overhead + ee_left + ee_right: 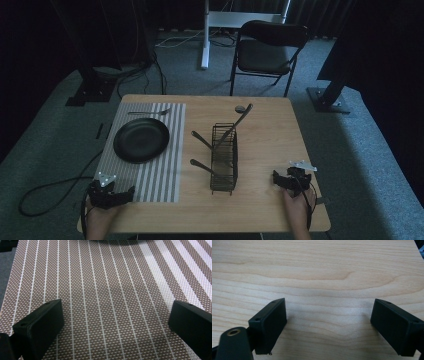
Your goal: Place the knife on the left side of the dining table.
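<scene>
While the wire caddy [224, 159] stands upright in the middle of the tabletop [270, 210], with three utensil handles [205, 141] poking out of it at slants, your real risk is the caddy itself: it looks light and narrow, so a sideways pull on any handle could tip it or drag it along the wood. Draw a utensil out along its own slant, not across the wires.

Left of the caddy, the black plate [141, 140] sits on the striped placemat [165, 170], and a utensil [149, 113] lies at the mat's far edge. Your left gripper [116, 196] rests at the mat's near corner, its jaws spread wide with nothing between them; a low sweep from there could catch the mat and shift the plate.

Right of the caddy, your right gripper [278, 179] rests on bare wood, jaws likewise wide apart and empty. Mind the trailing cables when you reach in; they could snag the tabletop edge.
</scene>
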